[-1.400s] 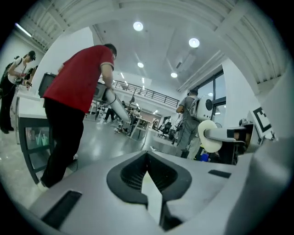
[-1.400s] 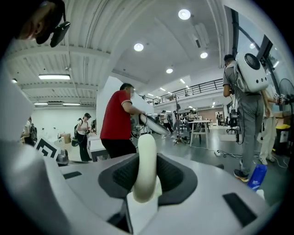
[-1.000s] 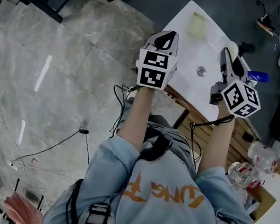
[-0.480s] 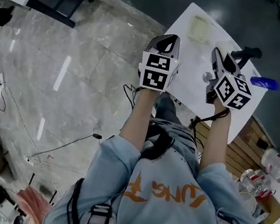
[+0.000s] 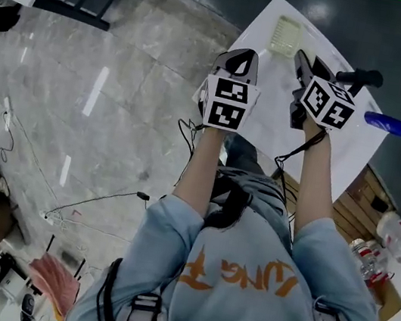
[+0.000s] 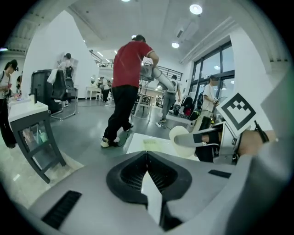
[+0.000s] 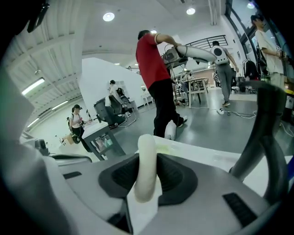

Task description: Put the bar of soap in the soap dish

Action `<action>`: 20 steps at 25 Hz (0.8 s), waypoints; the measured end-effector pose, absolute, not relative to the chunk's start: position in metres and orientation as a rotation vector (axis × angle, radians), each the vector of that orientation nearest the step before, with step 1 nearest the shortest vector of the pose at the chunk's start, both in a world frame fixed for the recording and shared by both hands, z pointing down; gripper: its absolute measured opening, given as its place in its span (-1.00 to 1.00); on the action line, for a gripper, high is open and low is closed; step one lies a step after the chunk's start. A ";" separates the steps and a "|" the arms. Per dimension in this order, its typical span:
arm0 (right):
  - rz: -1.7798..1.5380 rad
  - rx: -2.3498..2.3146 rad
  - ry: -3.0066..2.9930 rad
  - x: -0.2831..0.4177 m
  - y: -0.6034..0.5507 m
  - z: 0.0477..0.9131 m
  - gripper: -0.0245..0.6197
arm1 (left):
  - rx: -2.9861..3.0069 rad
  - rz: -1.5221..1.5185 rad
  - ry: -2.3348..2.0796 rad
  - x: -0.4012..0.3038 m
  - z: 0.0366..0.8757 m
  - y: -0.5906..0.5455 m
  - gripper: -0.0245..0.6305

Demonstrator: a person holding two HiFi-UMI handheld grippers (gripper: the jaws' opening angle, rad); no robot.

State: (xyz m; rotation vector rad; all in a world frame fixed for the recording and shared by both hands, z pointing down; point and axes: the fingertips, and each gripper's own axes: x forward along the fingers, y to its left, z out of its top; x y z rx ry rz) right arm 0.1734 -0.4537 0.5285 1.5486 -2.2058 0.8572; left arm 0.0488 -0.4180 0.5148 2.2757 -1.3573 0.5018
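Cream bar of soap (image 7: 146, 170), smooth with rounded edges, is seen edge-on in the right gripper view. It stands upright between the dark ribbed pads of the right claw (image 7: 147, 156). The jaws are clamped on its two broad faces, held apart only by the bar's thickness. In the left gripper view the same bar shows at the right of the frame as a pale rounded disc (image 6: 183, 140), held above the counter.

Left claw (image 6: 147, 157): jaws together, meeting in a thin seam with nothing between them, and raised clear of the counter.

Soap dish (image 5: 286, 36): translucent, pale yellow-green, rectangular with a ridged floor. It sits at the top of the head view on the far part of the counter (image 5: 271, 99), beyond both claws and apart from the soap.

Counter: white, smooth and glossy, set at an angle in the frame. Floor (image 5: 103, 100): grey marbled stone.

Each claw's cube carries black-and-white square markers. Orange letters run across the person's light-blue shirt (image 5: 241, 278); I cannot read them from this angle.
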 end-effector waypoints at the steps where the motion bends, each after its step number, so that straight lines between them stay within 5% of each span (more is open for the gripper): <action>1: 0.870 1.542 -2.194 0.174 -0.458 0.534 -0.54 | 2.271 0.507 -1.365 0.048 0.515 -0.420 -0.85; 20: 1.038 1.374 -2.064 0.155 -0.514 0.581 -0.54 | 2.155 0.556 -1.465 0.032 0.533 -0.440 -0.85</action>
